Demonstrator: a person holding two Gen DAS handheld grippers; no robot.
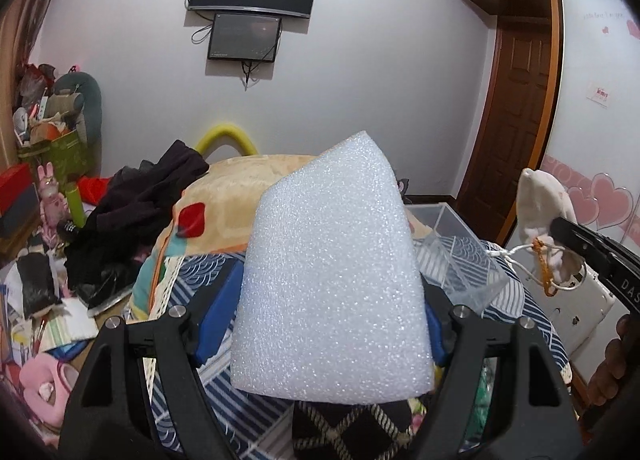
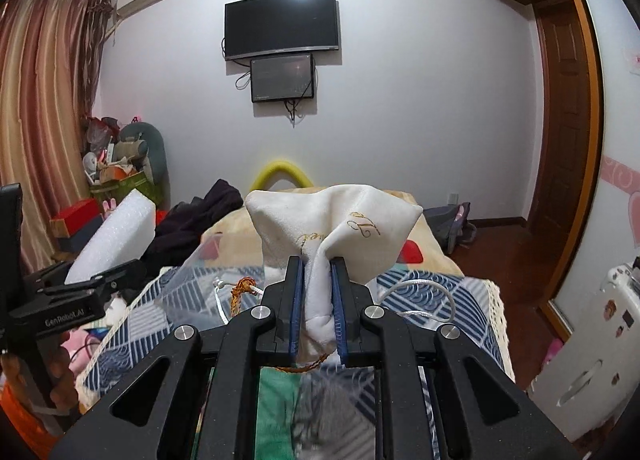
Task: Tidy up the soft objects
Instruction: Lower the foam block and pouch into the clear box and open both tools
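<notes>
Two soft things are held up above the bed (image 1: 208, 195). My left hand-held gripper (image 1: 334, 336) is closed on a white foam block (image 1: 332, 272), grainy, thick and wedge-shaped, between the blue pads. My right hand-held gripper (image 2: 316, 300) pinches a cream velvet pouch (image 2: 332, 219) at its neck; the cloth is folded, with gold letters and a white cord (image 2: 424, 296) hanging beside it.

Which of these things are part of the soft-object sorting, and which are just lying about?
In the job:
white foam block, held by left gripper
cream drawstring pouch, held by right gripper
clear plastic box

Lying about:
black clothes
wall TV
pink slipper
</notes>
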